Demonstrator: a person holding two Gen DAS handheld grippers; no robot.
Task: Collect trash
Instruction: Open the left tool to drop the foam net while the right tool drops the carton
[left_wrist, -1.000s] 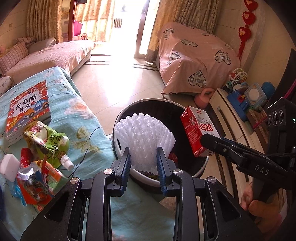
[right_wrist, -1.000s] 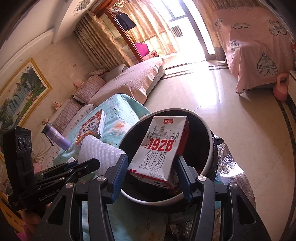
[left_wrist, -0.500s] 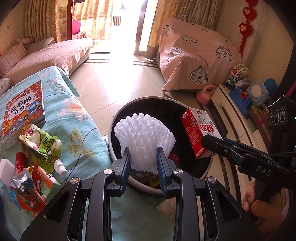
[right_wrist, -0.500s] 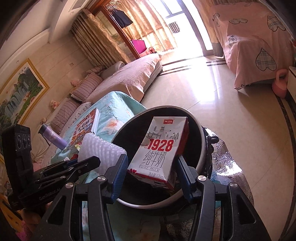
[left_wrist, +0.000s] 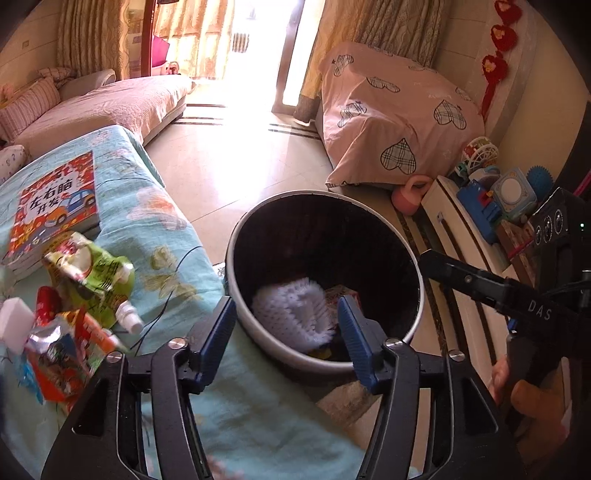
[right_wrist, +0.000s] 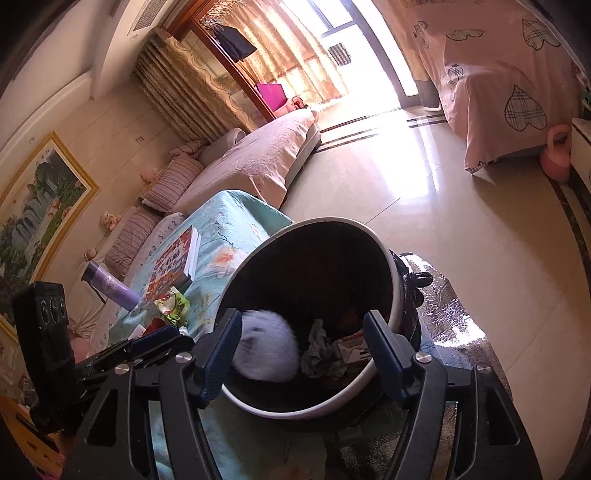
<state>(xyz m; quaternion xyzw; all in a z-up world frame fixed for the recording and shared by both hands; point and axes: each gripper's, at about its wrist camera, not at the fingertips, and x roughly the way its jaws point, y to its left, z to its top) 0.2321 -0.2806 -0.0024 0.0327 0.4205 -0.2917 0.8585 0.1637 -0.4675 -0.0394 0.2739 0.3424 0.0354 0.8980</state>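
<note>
While both sets of jaws are opening with nothing between them, the left gripper (left_wrist: 286, 325) and right gripper (right_wrist: 303, 354) hang over the near rim of the black bin (left_wrist: 240, 266), which stands on the floor against the edge of the desk with the blue floral cloth (left_wrist: 166, 236). White foam netting (left_wrist: 291, 314) lies blurred inside the bin, apparently mid-fall or just landed, with a red-and-white milk carton (right_wrist: 351, 347) beside it among crumpled scraps. More trash waits at the desk's left edge: a green spouted pouch (left_wrist: 88, 273) and a heap of red and foil wrappers (left_wrist: 59, 350), just below a children's book (left_wrist: 55, 203). Risks, as I judge them: the light netting could spring back over the rim if it lands high; a reach for the heap could snag the book or the purple bottle (right_wrist: 109, 286); the two grippers sit close and could knock each other or tip the bin.
</note>
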